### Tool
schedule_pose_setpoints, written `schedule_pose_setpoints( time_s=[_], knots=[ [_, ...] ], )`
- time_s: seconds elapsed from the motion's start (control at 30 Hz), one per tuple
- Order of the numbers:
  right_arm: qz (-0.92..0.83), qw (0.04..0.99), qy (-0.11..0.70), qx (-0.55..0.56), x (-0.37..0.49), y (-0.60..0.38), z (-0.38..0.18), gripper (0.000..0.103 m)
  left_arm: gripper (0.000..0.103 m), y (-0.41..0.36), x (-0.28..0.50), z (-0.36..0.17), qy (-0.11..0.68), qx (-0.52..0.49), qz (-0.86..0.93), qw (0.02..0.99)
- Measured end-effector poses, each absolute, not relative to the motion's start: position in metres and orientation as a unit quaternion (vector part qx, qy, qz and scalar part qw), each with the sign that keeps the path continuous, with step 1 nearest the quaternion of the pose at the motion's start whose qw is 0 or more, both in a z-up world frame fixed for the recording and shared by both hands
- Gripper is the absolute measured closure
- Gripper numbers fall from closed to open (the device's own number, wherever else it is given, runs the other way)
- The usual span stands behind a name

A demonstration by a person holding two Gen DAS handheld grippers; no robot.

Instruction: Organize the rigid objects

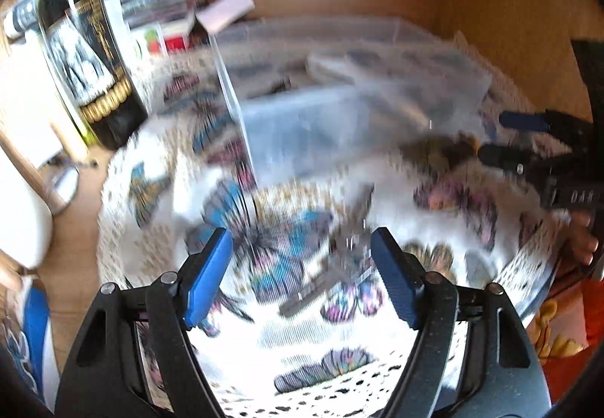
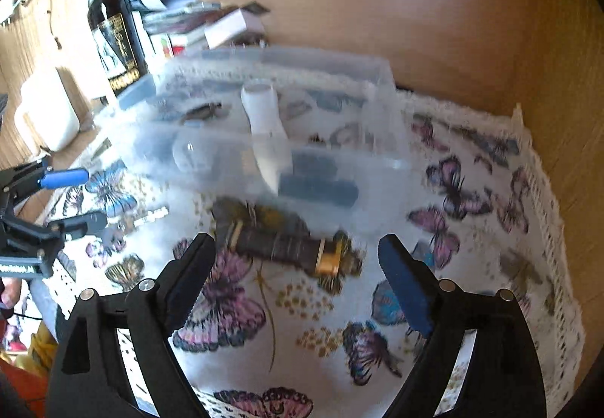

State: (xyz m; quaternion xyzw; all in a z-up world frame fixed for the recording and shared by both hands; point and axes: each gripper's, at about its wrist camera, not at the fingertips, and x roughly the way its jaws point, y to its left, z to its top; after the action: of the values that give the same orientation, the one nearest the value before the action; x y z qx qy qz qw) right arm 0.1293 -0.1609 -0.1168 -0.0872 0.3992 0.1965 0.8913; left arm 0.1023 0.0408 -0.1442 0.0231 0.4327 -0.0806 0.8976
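My left gripper [image 1: 302, 267] and right gripper [image 2: 292, 274] both had jaws wide apart, empty. The wine bottle [image 2: 113, 25] at ten o'clock bore an unreadable gold label.

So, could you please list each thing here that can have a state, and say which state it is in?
Left gripper: jaws open, holding nothing.
Right gripper: jaws open, holding nothing.
Clear plastic box: no lid on it, items inside.
White bottle: in the box, tilted.
Dark bundle: lying flat on the butterfly cloth, outside the box.
Wine bottle: upright, capped.
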Motion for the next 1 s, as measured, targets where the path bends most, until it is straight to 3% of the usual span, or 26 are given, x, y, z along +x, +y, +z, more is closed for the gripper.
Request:
schedule_pose_setpoints(
  time_s=[0.17,0.23,0.6,0.83,0.9,1.0],
  knots=[
    [0.195,0.877,0.432,-0.077,0.133,-0.159,-0.132,0.016,0.027,0.030,0.094,-0.156,0.435,0.045,-0.087,0.895],
    [0.196,0.874,0.438,-0.076,0.132,-0.156,-0.135,0.016,0.033,0.027,0.092,-0.156,0.436,0.044,-0.100,0.893],
    [0.180,0.867,0.458,-0.078,0.155,-0.137,-0.148,0.008,0.075,0.020,0.086,-0.155,0.419,0.044,-0.107,0.900],
    [0.169,0.870,0.456,-0.081,0.163,-0.130,-0.152,0.007,0.075,0.020,0.089,-0.152,0.421,0.040,-0.111,0.899],
    [0.168,0.872,0.452,-0.080,0.163,-0.131,-0.150,0.021,0.075,0.022,0.089,-0.151,0.419,0.037,-0.107,0.901],
    [0.168,0.874,0.450,-0.076,0.160,-0.136,-0.147,0.022,0.075,0.026,0.089,-0.147,0.412,0.027,-0.100,0.905]
  ],
)
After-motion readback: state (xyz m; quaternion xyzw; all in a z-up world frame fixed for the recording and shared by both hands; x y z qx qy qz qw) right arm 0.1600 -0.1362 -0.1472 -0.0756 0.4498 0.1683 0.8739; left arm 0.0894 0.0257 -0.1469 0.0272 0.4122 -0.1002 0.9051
